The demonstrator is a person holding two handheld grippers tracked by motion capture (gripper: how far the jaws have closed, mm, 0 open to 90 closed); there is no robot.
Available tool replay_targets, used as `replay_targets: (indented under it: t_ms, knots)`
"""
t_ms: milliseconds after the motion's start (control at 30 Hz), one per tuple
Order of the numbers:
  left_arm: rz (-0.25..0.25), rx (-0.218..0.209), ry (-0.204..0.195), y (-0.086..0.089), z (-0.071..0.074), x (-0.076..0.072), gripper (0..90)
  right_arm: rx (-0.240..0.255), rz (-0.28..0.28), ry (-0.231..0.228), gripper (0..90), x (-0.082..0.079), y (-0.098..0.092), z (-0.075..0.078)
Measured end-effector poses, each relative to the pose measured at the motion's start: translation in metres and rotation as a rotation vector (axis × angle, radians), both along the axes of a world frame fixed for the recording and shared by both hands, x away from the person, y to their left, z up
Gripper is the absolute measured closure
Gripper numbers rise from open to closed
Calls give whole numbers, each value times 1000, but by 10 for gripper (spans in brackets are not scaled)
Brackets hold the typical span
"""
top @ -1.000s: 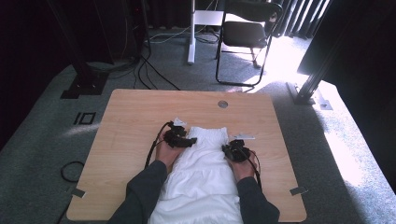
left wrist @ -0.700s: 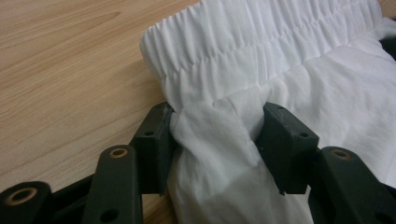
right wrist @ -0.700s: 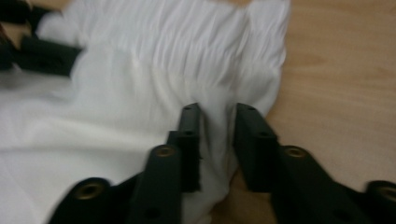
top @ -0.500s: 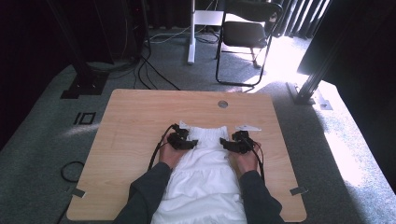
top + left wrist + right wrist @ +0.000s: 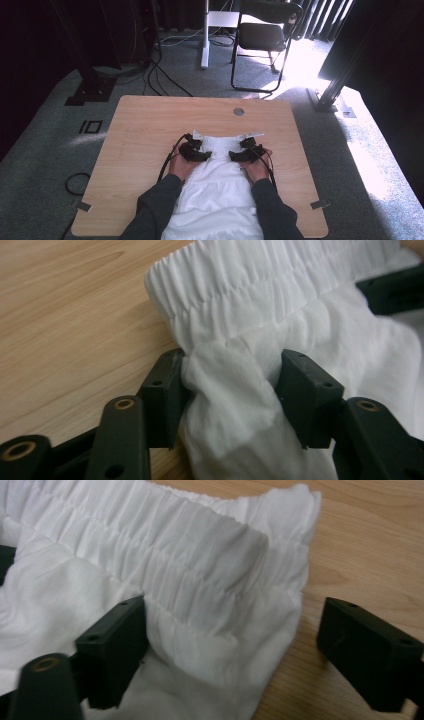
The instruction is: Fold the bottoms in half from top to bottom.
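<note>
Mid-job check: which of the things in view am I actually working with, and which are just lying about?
In the job:
white garment, gathered waistband at its far end
left gripper, jaws closing around a bunch of the cloth
right gripper, jaws open astride the waistband's corner
wooden table

Lying about:
folding chair
floor cables
white stand

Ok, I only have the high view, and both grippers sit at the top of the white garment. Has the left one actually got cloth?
Observer: Yes. The left gripper has a bunched fold of the white garment pinched between its jaws, just below the gathered waistband.
Operator: And the right?
Observer: The right gripper is open: one jaw rests on the cloth, the other sits over the bare table past the garment's edge.
</note>
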State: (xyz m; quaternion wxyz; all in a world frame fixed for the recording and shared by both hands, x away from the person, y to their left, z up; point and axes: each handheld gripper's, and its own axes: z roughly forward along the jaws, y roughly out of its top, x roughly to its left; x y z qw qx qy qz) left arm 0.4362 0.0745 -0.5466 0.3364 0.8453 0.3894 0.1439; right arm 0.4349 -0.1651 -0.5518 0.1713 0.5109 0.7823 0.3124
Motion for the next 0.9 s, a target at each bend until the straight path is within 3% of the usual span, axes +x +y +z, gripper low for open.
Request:
replay_targets:
  t_ms: [33, 100, 167, 267, 433, 533, 567, 633, 733, 900]
  knots:
    - [18, 19, -6, 0, 0, 0, 384, -8, 1, -1, 174, 0, 0, 0]
    - [73, 18, -8, 1, -2, 2, 285, -13, 4, -11, 216, 1, 2, 1]
    - [74, 16, -9, 1, -2, 2, 282, -9, -2, -15, 254, 0, 4, 1]
    - [44, 25, 11, 0, 1, 0, 308, -2, 21, -29, 405, 0, 8, 2]
    - [0, 6, 40, -2, 4, -3, 575, 30, 41, 1, 714, 0, 11, 6]
    - [-30, -57, 99, 2, 4, 1, 760, 77, 45, 32, 798, 3, 7, 6]
    - [-34, -61, 103, 3, 5, 3, 801, 80, 50, 40, 804, 4, 7, 7]
    - [-40, -47, 80, 5, 10, 5, 829, 83, 69, 34, 810, 6, 7, 10]
    - [-36, -77, 24, 13, 31, 11, 836, 81, 98, -13, 810, 8, 7, 27]
    - [-27, -124, -95, 22, 82, 19, 836, 97, 130, -147, 810, 12, 9, 79]
